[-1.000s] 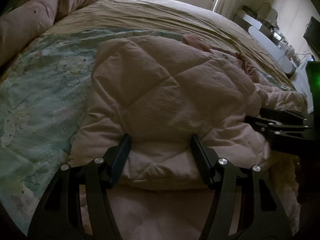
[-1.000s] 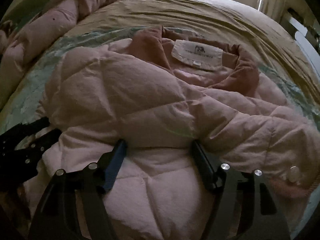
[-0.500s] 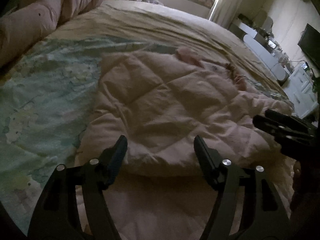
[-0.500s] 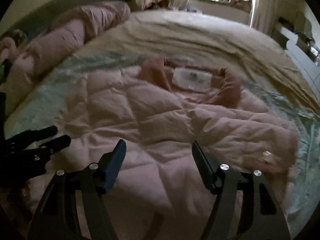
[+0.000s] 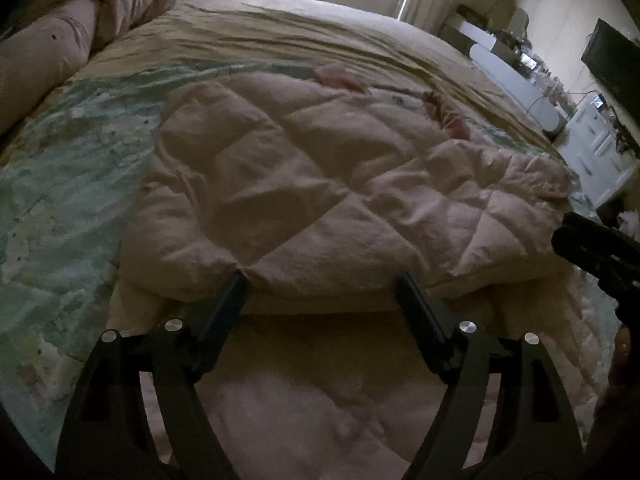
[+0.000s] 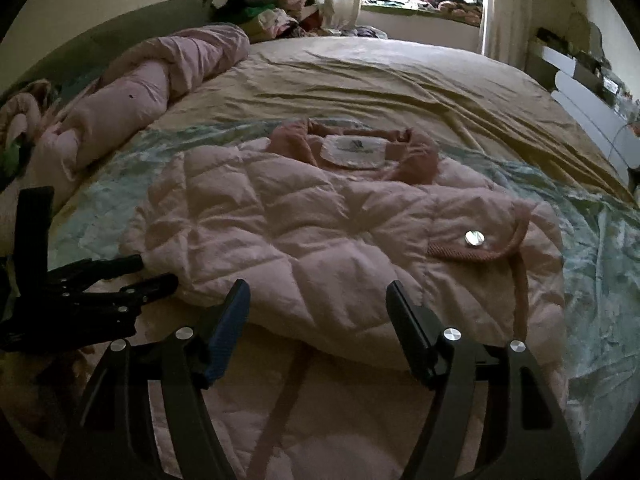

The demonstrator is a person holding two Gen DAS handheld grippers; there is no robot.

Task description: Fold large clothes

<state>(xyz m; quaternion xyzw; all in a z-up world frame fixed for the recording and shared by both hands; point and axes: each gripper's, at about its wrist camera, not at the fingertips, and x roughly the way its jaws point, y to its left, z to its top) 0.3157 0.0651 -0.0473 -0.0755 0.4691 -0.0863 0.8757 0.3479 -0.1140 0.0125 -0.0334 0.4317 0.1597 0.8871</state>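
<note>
Nearest to each camera are the gripper's own fingers. The left gripper has its fingers spread wide and holds nothing; its tips rest just at the folded edge of the pink quilted jacket. The right gripper is the same: fingers apart, empty, just before the same edge. I judge that the two stand side by side like this because the fold across the jacket is laid down and both are free for the next grasp (this is only my reading).

The jacket lies on the bed, on top of a pale green patterned cover. A sleeve is folded across the front, so its cuff tab with a round metal snap points up. This keeps the bundle compact for a further fold.

Farther on is the darker pink collar, open toward the window, with a white label sewn inside. There is a small dark mark and a line of print on it, but I cannot read them.

Beyond, a rolled pink duvet lies along the bed's left side.
</note>
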